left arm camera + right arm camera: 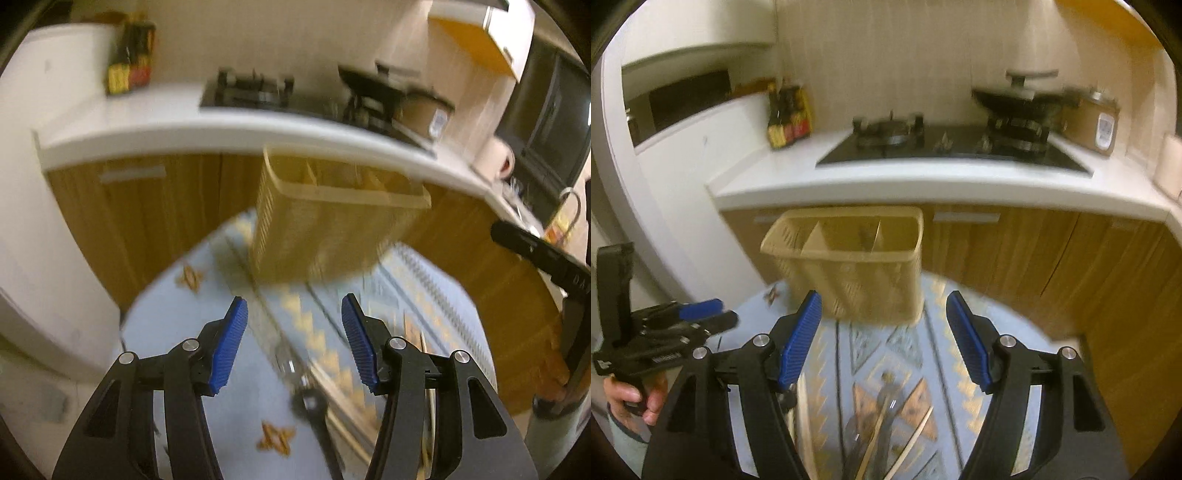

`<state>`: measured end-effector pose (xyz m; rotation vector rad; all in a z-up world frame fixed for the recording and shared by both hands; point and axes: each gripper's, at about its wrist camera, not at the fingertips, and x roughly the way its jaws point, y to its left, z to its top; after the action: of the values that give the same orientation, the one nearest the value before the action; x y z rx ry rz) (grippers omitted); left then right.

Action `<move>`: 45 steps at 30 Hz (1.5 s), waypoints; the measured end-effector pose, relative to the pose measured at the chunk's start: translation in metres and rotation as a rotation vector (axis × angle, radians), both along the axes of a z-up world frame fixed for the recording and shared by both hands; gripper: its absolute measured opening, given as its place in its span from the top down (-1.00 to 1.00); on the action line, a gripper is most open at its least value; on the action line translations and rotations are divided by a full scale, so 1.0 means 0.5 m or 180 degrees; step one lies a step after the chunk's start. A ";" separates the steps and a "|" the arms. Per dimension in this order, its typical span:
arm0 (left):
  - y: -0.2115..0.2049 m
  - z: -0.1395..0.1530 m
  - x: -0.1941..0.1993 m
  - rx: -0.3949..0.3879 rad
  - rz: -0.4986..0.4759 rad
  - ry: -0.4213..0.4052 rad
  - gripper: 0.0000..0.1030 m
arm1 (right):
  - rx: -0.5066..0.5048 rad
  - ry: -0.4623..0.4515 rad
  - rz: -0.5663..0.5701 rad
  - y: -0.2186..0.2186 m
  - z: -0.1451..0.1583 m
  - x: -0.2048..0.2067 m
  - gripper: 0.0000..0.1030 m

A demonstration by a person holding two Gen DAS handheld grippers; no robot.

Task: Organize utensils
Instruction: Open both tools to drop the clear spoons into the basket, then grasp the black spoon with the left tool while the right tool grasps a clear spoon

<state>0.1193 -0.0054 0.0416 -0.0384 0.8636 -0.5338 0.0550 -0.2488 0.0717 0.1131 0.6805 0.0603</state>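
Both grippers hover with fingers spread wide, gripping nothing: left gripper (pixel 293 306), right gripper (pixel 884 301). The beige utensil caddy (pixel 849 266) stands at 12 o'clock on the round patterned bench (pixel 960 376); blurred chopsticks (pixel 912 439) lie at 6 o'clock
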 end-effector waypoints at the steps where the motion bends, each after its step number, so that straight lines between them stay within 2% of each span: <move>1: -0.004 -0.015 -0.008 0.0026 -0.0054 0.0095 0.00 | 0.0056 0.0110 0.0032 0.000 -0.013 0.000 -0.29; 9: -0.029 -0.123 -0.039 0.0135 -0.0169 0.0544 0.00 | 0.0363 0.0801 0.0118 -0.003 -0.145 0.006 -0.28; 12: -0.037 -0.151 -0.043 0.0175 -0.0150 0.0642 0.02 | 0.0490 0.0981 0.0152 -0.006 -0.187 0.005 -0.28; 18: -0.046 -0.186 -0.032 0.0238 -0.0064 0.0767 0.04 | 0.0470 0.1135 0.0197 0.013 -0.236 -0.001 -0.28; 19: -0.049 -0.190 -0.032 0.0251 -0.0054 0.0773 0.09 | 0.0455 0.1152 0.0219 0.018 -0.240 -0.003 -0.28; 22: -0.060 -0.200 -0.029 0.0318 -0.0047 0.0804 0.46 | 0.0398 0.1191 0.0253 0.032 -0.249 -0.006 -0.27; 24: -0.062 -0.200 -0.030 0.0303 -0.0065 0.0813 0.51 | 0.0399 0.1204 0.0276 0.036 -0.253 -0.007 -0.27; 31: -0.070 -0.189 -0.041 0.0269 -0.0159 0.0683 0.66 | 0.0421 0.1227 0.0281 0.039 -0.265 -0.009 -0.28; 36: -0.059 -0.161 -0.060 0.0100 -0.0196 0.0604 0.98 | 0.0449 0.1284 0.0265 0.036 -0.280 -0.005 -0.28; 42: -0.018 -0.116 -0.093 0.0577 0.0201 0.0201 0.97 | 0.0527 0.1306 0.0309 0.034 -0.285 -0.002 -0.28; 45: -0.013 -0.129 -0.093 0.0809 0.0294 0.0162 0.97 | 0.0572 0.1308 0.0320 0.039 -0.286 0.002 -0.28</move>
<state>0.0729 -0.0121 -0.0226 0.1399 0.9693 -0.3350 0.0560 -0.2295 -0.0711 0.2687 1.0912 0.1988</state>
